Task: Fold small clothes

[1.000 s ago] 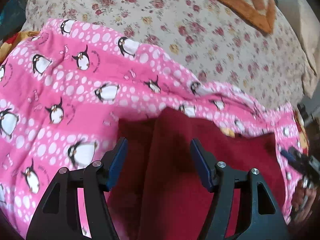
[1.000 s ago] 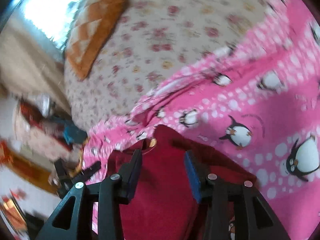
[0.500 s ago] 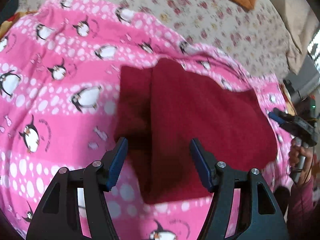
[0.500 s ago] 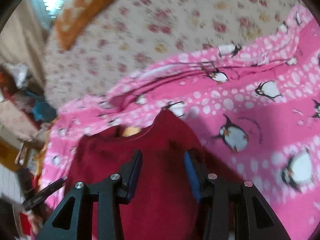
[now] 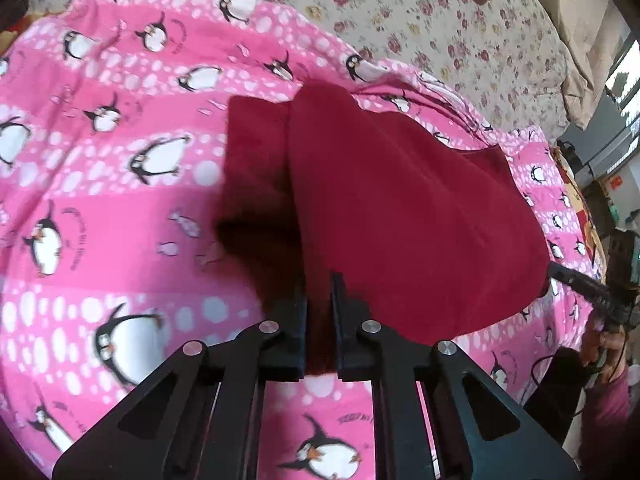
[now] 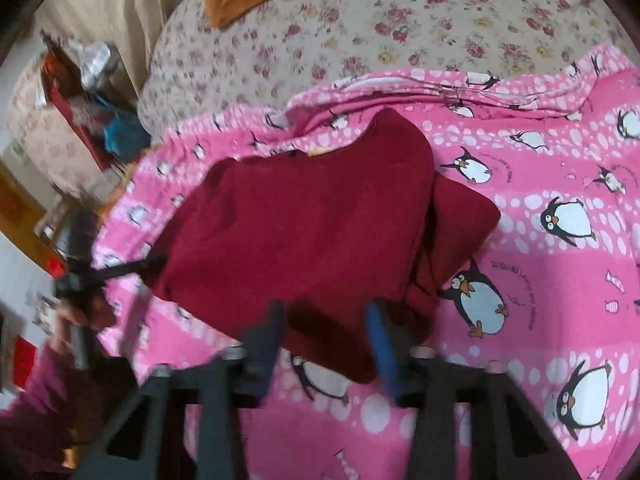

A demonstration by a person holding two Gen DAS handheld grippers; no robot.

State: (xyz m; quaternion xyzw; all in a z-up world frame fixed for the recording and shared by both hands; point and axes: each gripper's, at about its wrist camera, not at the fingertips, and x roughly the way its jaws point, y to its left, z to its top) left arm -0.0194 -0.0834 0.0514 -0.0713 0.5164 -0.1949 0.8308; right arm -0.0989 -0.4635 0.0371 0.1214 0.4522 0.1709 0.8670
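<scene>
Pinching the near edge of the dark red garment, the left gripper has its jaws pressed together on the cloth. The right gripper hangs over the garment's near edge with its jaws apart, and the cloth lies between them, not squeezed. The garment lies partly folded on a pink penguin blanket, which covers a floral bedsheet.
</scene>
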